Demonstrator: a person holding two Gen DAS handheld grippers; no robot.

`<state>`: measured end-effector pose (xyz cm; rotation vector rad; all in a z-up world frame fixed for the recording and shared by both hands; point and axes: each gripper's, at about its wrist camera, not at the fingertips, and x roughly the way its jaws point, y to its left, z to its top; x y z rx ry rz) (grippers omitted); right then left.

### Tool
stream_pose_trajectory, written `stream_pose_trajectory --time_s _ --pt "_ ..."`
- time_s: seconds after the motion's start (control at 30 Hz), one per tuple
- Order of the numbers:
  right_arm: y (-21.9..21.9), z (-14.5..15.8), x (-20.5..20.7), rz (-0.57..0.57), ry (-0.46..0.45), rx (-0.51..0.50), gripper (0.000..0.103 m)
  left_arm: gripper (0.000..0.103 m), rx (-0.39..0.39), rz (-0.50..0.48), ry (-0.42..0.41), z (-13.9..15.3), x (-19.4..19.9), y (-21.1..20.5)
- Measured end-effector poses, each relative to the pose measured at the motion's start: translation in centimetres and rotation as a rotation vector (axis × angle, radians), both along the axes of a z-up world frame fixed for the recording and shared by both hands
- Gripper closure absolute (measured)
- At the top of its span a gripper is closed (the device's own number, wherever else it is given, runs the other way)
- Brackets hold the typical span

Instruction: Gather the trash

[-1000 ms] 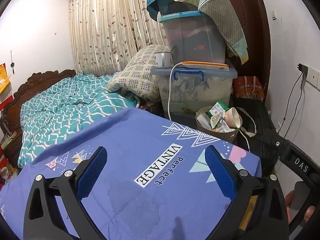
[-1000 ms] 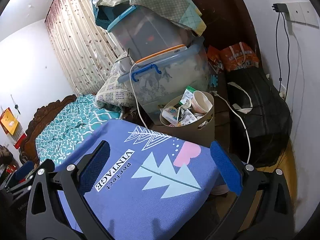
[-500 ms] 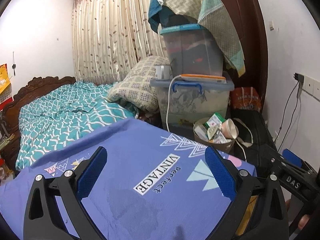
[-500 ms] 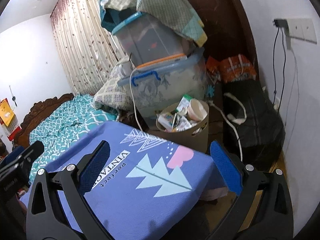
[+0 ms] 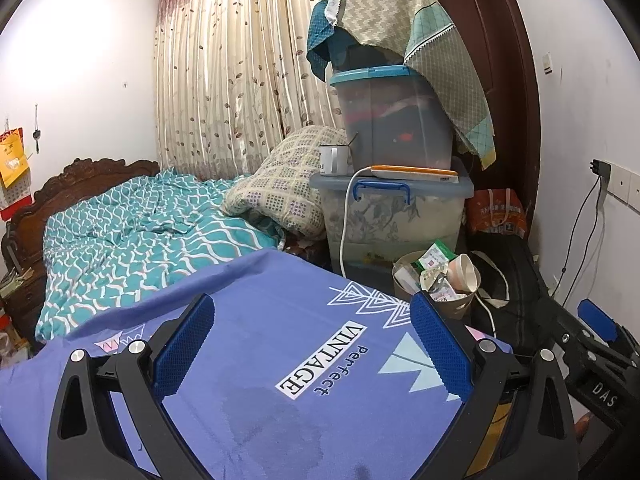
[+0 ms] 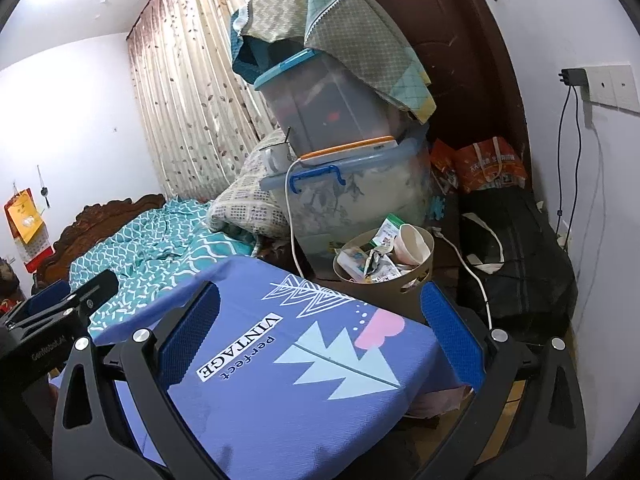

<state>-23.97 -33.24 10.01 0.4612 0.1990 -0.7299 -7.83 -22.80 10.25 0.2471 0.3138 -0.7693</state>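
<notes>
Left tongs [image 5: 312, 344]: I hold them wide apart over the blue cloth, with nothing between the pads.
Right tongs [image 6: 318, 336]: also apart and empty; they look toward the bin.
Table [image 6: 280, 392]: it is covered by a blue printed cloth and I see no trash lying on it.
Trash bin [image 6: 404, 294]: a small round tan bin. It stands just behind the far edge of the table, in front of the stacked plastic storage boxes [image 6: 360, 196].
Trash inside: crumpled wrappers [image 6: 376, 262], a green and white packet [image 6: 390, 232] and a white paper cup [image 6: 414, 242] that lies tilted at the top. The bin is full to the rim.
Cable [image 6: 290, 216]: a white cable hangs down from the boxes and passes just beside the bin.
How it will handle: I judge the wrappers and the cup as very light and soft. They crush easily and may slip from the pads. The bin looks stiff and light.
Where to hold: I think the rim of the bin, on the near side, is the best place. For a single piece, the lip of the cup.
Risk: a loose piece on top can fall out if I tilt the bin.
</notes>
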Motion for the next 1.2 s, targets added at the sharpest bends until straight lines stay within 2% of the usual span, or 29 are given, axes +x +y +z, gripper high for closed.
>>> stream_pose_trajectory --time_s 0.8,1.2 --pt "0.08 -0.13 -0.02 0.002 -0.002 0.001 0.004 0.008 -0.010 -0.001 -0.010 0.32 -0.42 0.58" --pt "-0.19 -0.52 0.12 0.004 0.001 0.019 0.004 0.008 0.027 -0.007 0.000 -0.26 -0.26 0.06"
